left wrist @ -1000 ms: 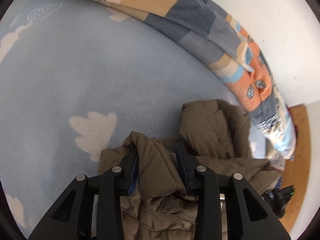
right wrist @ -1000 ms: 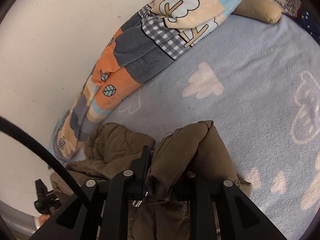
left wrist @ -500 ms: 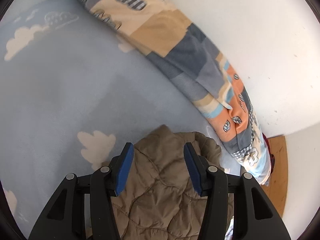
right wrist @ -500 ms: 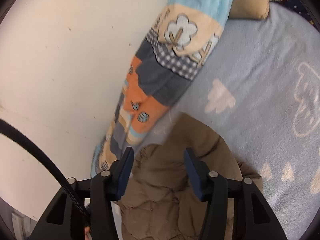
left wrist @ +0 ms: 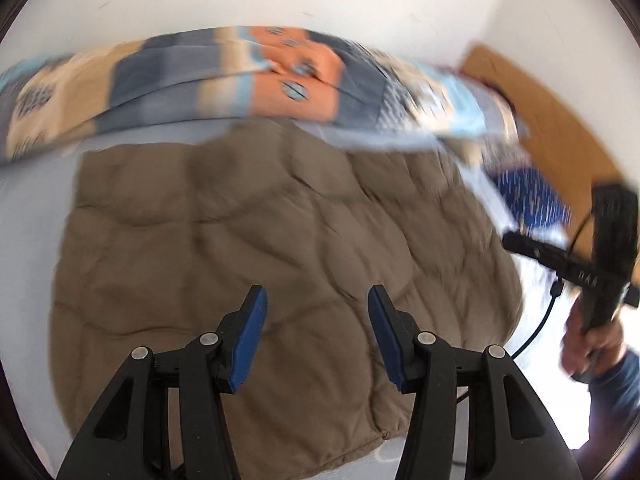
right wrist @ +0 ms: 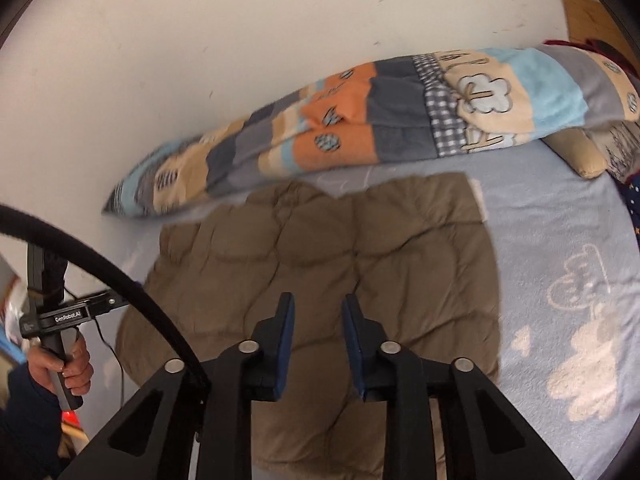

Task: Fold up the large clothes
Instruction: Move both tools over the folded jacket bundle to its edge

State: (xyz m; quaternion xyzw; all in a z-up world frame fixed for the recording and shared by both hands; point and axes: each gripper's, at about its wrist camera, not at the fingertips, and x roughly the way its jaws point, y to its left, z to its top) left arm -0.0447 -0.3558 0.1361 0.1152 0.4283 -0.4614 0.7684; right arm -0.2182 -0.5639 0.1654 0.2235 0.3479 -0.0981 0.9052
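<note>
My pale blue fleece bed sheet with cream clouds [right wrist: 560, 240] carries the brown quilted padded jacket [left wrist: 256, 232], lying flat ahead of and beneath both pairs of fingers, its far edge touching the rolled patchwork blanket [right wrist: 360, 128] by the wall. My left gripper [left wrist: 316, 312] hangs over it, fingers apart and empty. My right gripper [right wrist: 316, 320] is closing its fingers, nothing between them.

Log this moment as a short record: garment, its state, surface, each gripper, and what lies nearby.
garment: brown quilted jacket
state: lying flat in a folded block, nothing gripping it
surface: light blue cloud-print bedsheet
left gripper: open, above the jacket, nothing between its fingers
right gripper: jaws closing, nothing between them
nearby: patchwork blanket roll along the wall
</note>
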